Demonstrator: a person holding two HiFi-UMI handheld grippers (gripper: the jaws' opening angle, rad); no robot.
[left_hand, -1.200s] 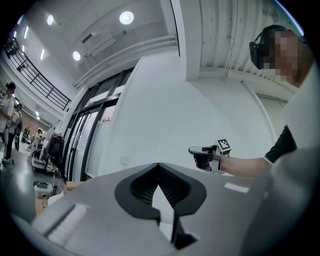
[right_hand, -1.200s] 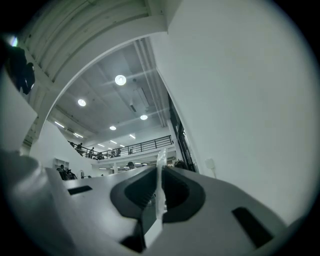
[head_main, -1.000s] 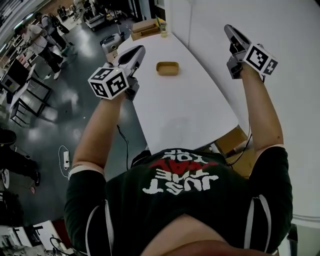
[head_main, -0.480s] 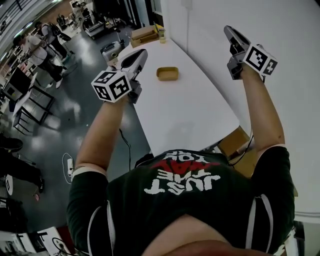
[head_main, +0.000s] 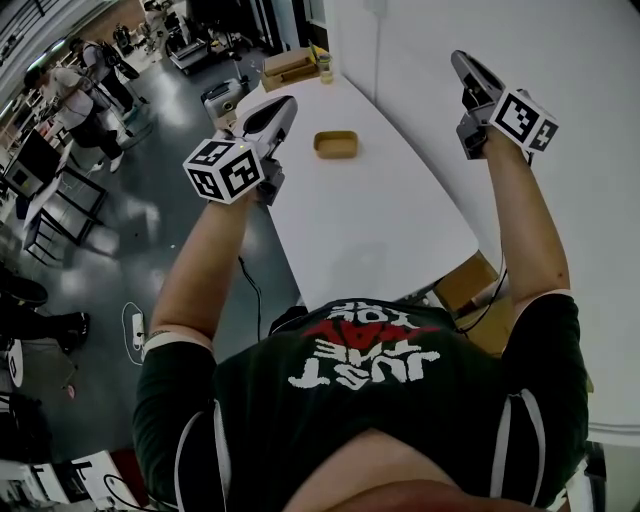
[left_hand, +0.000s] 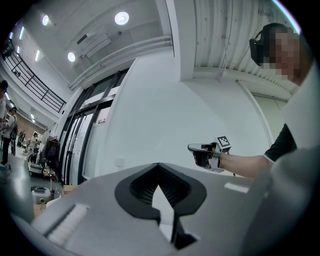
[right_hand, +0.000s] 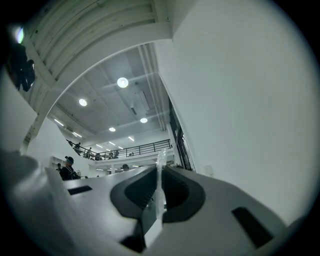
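Both grippers are held up in the air above a long white table (head_main: 380, 225). My left gripper (head_main: 275, 108) hangs over the table's left edge, its jaws closed tip to tip with nothing between them (left_hand: 159, 167). My right gripper (head_main: 466, 68) is raised near the white wall, also shut and empty (right_hand: 161, 167). The right gripper (left_hand: 202, 153) shows in the left gripper view, held by a bare forearm. A shallow tan tray (head_main: 335, 144) lies on the table beyond and between the two grippers, touched by neither.
Cardboard boxes (head_main: 290, 63) and a small bottle (head_main: 325, 68) stand at the table's far end. A white wall (head_main: 580, 60) runs along the table's right side. People (head_main: 75, 85) and dark frames (head_main: 40, 215) stand on the grey floor to the left.
Both grippers stay raised and shut. The left one has drifted slightly right and tilted up a little. People in the background have moved.
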